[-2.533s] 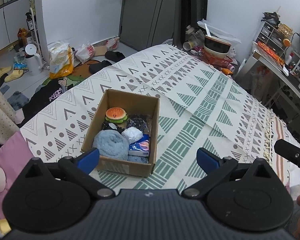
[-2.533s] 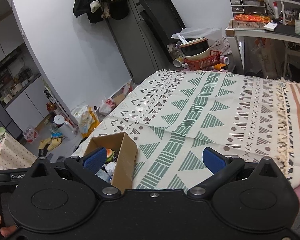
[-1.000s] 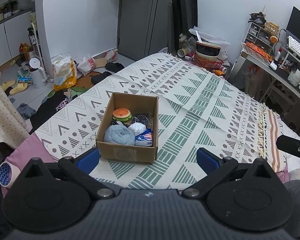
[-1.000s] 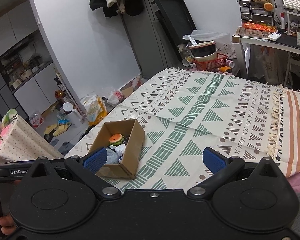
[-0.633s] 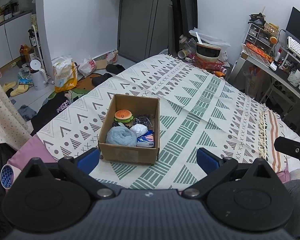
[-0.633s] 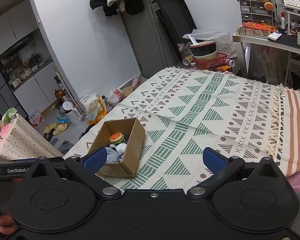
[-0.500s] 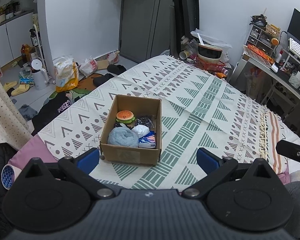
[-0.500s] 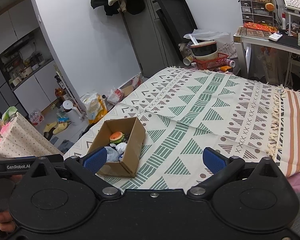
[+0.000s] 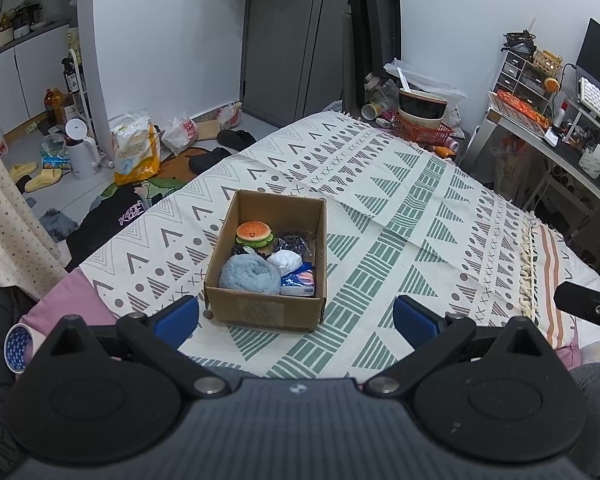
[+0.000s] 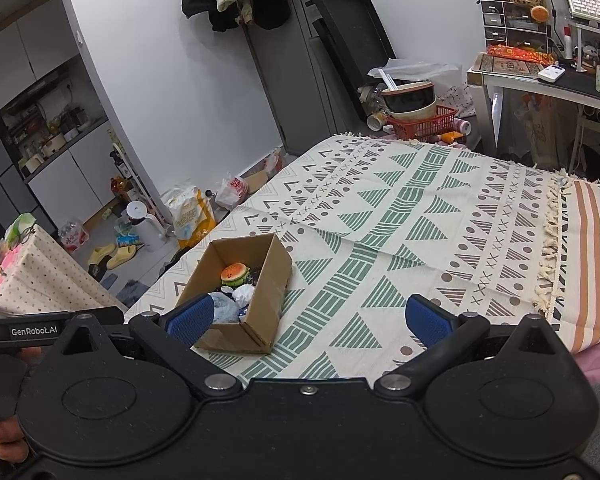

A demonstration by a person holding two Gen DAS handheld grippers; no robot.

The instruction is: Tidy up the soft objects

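Observation:
A brown cardboard box (image 9: 260,310) (image 10: 274,280) stands open on the patterned bedspread (image 9: 400,240) (image 10: 420,220). Inside lie a burger-shaped squishy toy (image 9: 254,233) (image 10: 234,272), a rolled light-blue towel (image 9: 250,276) (image 10: 225,307), a crumpled white item (image 9: 285,261) (image 10: 244,293), a dark shiny packet (image 9: 294,240) and a blue tissue pack (image 9: 299,282). My left gripper (image 9: 296,316) is open, held back from the box's near wall, with nothing between its blue pads. My right gripper (image 10: 307,320) is open too, to the right of the box and empty.
The bed's left edge drops to a floor with bags (image 9: 134,150), slippers (image 9: 34,176), a white kettle (image 9: 80,148) and dark clothes (image 9: 116,216). A red basket with bowls (image 9: 422,120) sits past the bed's far end. A desk (image 9: 560,152) stands on the right.
Both grippers have drawn back and up from the box, so it looks smaller and farther off. The box and its contents have stayed put. Both grippers stay open.

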